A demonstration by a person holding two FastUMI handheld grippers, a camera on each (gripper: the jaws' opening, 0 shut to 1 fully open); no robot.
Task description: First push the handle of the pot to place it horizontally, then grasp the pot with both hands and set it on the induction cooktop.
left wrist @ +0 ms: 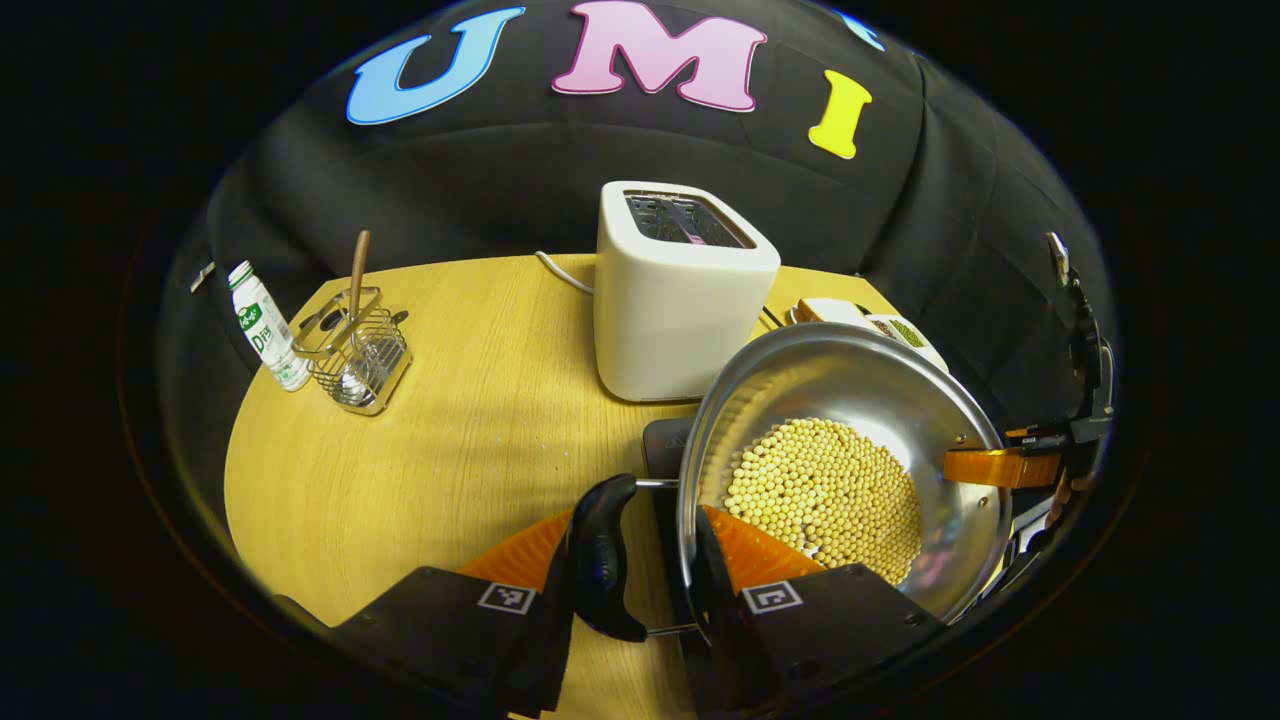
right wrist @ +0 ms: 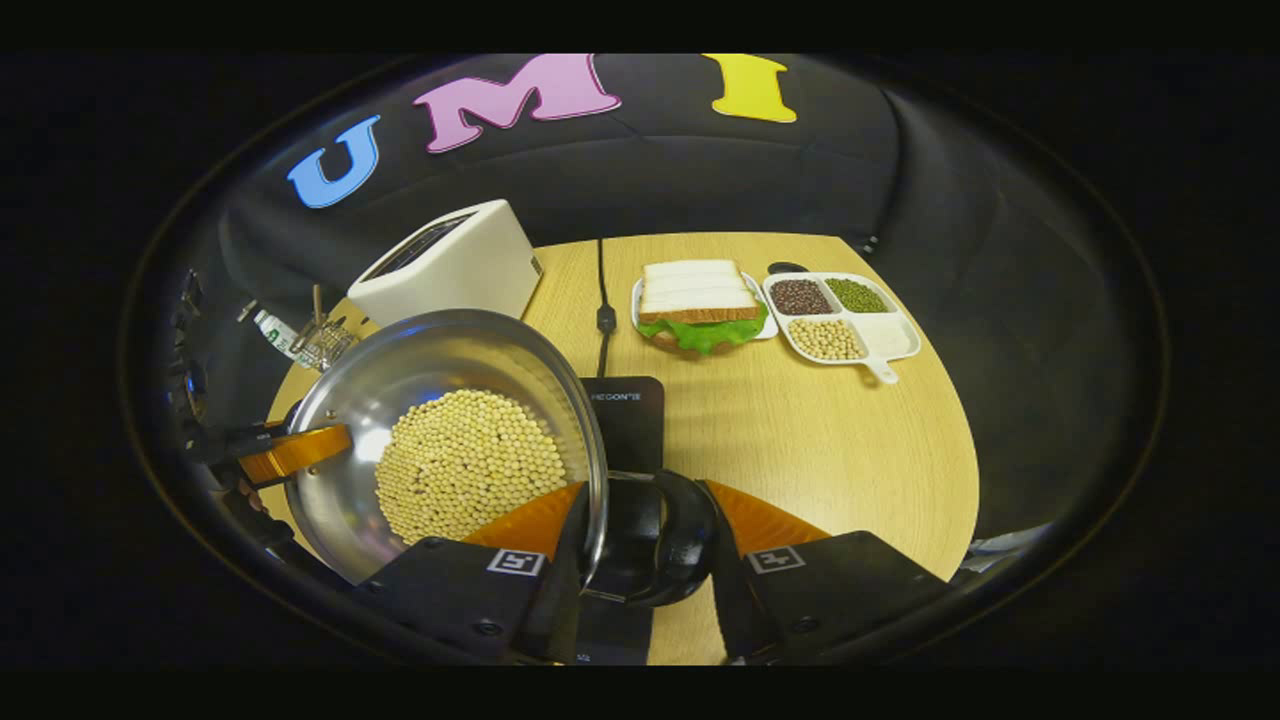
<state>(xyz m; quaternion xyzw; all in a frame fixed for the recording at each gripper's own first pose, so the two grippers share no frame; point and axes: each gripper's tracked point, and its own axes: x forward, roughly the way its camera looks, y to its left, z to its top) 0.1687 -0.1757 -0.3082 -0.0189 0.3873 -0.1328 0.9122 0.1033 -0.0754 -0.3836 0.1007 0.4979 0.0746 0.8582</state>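
Both grippers are on the pot at once. In the left gripper view, the left gripper sits at the bottom, its 2 fingers closed in tight on the pot's black handle and the rim beside it, with almost no gap left between them. Across the pot, the right gripper reaches in from the far side, one finger lying over the rim.

Over in the right gripper view it's the mirror picture: the right gripper is narrowed onto the other handle, rim and handle both caught between its fingers, and the left gripper shows at the opposite rim.

The pot, carrying a bed of pale yellow beans, tilts above the wooden table, and the dark induction cooktop peeks out just beyond and beneath it. Whether the pot's base touches the cooktop, I cannot tell.

Behind stands the white toaster, with a sandwich and a divided tray well apart to the right.
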